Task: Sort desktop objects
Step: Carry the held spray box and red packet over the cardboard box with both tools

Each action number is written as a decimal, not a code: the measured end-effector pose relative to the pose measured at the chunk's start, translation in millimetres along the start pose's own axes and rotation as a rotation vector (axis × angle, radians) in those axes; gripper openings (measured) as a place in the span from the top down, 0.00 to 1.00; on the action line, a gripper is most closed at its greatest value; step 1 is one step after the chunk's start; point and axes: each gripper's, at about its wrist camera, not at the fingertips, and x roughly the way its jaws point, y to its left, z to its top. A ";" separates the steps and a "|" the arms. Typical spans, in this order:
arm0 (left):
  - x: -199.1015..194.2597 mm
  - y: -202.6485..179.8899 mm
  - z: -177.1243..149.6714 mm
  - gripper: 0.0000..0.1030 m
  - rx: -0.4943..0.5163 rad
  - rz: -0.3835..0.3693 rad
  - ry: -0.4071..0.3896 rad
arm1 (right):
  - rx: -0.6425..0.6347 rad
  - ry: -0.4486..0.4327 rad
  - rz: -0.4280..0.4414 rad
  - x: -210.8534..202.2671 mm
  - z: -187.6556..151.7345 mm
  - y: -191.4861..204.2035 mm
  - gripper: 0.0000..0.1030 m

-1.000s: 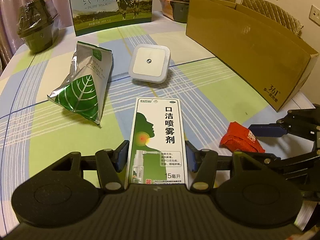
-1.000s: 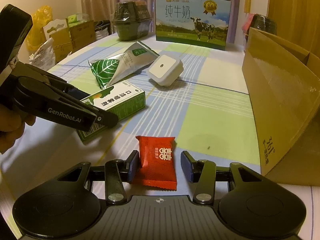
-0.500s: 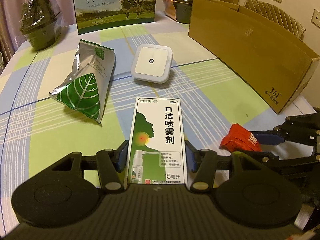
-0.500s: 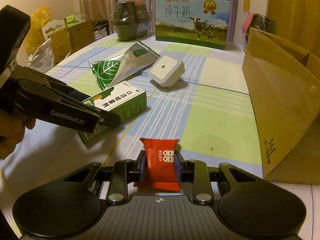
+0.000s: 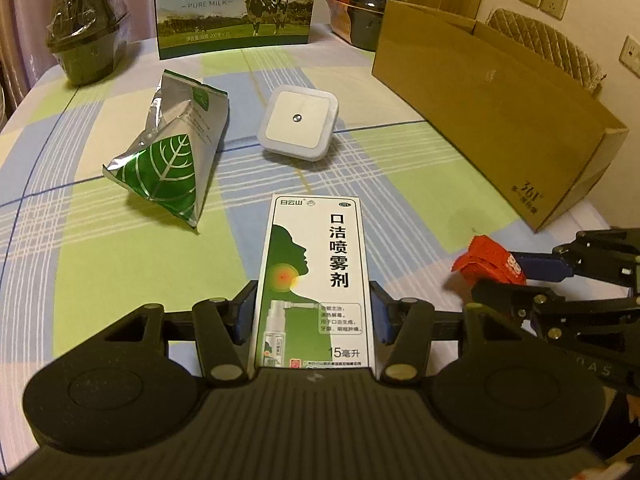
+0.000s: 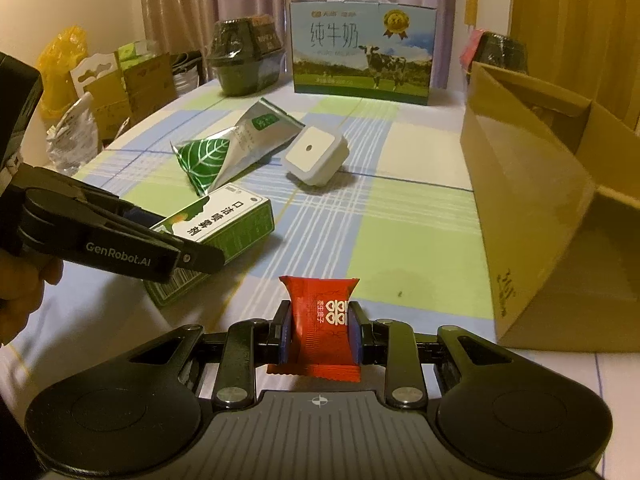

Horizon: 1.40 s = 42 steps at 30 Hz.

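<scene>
Pick-up step: right tool [image 6: 320,330] clamps the red packet [image 6: 322,320]; left tool [image 5: 312,312] grips the spray box [image 5: 312,276]. Next, I judge, lift both to the cardboard box [image 6: 540,200].

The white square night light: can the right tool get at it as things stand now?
Probably not yet. The right tool is shut on the red candy packet, so it is occupied. The path over the tablecloth to the night light looks free.
</scene>
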 end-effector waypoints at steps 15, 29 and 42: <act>-50.3 -26.9 -6.7 0.51 -0.027 0.038 -0.009 | 0.059 -0.077 -0.019 -54.5 4.2 -9.3 0.75; -95.6 -65.7 -10.0 0.51 -0.059 0.053 -0.038 | 0.111 -0.152 -0.035 -101.8 3.0 -24.3 0.75; -106.8 -92.6 1.8 0.51 -0.033 0.032 -0.067 | 0.144 -0.186 -0.064 -125.3 7.8 -39.0 0.75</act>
